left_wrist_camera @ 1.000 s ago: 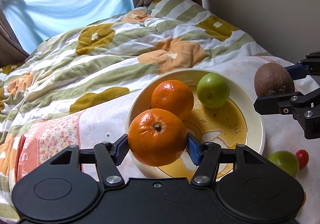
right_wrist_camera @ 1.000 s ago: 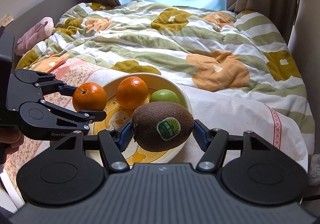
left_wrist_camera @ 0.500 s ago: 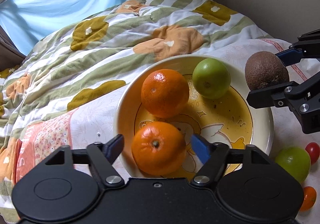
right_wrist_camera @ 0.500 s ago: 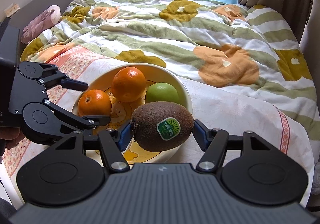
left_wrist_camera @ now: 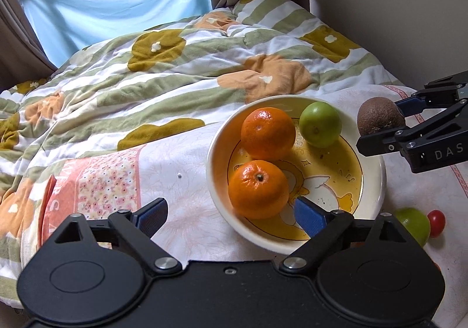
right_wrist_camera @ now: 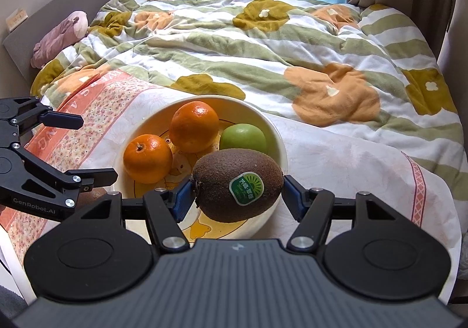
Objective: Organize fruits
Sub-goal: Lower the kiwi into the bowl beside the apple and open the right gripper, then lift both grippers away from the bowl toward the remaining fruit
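A cream and yellow bowl [left_wrist_camera: 376, 196] sits on the bed and holds two oranges [left_wrist_camera: 259, 189] [left_wrist_camera: 267, 133] and a green fruit [left_wrist_camera: 320, 124]. My left gripper [left_wrist_camera: 231, 215] is open and empty, pulled back to the bowl's near left rim, its right finger just beside the near orange. My right gripper [right_wrist_camera: 235, 195] is shut on a brown kiwi [right_wrist_camera: 238, 189] with a green sticker, held over the bowl's near rim [right_wrist_camera: 263, 224]. The kiwi also shows in the left wrist view [left_wrist_camera: 380, 120], at the bowl's right side.
A green fruit [left_wrist_camera: 414, 224] and a small red tomato [left_wrist_camera: 436, 222] lie on the white cloth right of the bowl. A flowered striped quilt [right_wrist_camera: 263, 50] covers the bed behind. A wall stands on the right, curtains and a window at the back.
My left gripper opened and let the orange go into the bowl, then drew back to the left. My right gripper with the kiwi has moved closer over the bowl.
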A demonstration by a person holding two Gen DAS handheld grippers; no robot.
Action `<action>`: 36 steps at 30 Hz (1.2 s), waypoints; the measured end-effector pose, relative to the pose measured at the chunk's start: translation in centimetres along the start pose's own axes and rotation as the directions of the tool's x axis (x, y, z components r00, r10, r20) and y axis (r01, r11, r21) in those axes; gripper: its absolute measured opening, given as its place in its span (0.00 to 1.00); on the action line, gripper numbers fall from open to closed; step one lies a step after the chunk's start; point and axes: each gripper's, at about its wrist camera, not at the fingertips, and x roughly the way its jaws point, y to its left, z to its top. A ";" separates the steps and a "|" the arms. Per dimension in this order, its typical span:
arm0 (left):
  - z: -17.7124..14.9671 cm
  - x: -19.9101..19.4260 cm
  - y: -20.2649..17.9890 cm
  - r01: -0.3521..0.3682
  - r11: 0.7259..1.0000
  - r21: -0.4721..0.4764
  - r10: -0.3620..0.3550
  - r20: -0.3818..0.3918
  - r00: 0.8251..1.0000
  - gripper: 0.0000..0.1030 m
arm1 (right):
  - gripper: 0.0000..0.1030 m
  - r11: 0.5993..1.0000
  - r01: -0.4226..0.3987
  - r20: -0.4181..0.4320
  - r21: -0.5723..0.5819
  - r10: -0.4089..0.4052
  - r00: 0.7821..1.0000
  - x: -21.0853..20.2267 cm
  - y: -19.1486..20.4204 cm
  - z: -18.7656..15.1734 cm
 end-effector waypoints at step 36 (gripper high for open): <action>-3.3 -4.3 3.7 0.009 0.997 -0.070 -0.006 0.046 0.999 0.93 | 1.00 0.990 0.140 0.081 -0.009 -0.139 0.987 0.7 5.6 -1.7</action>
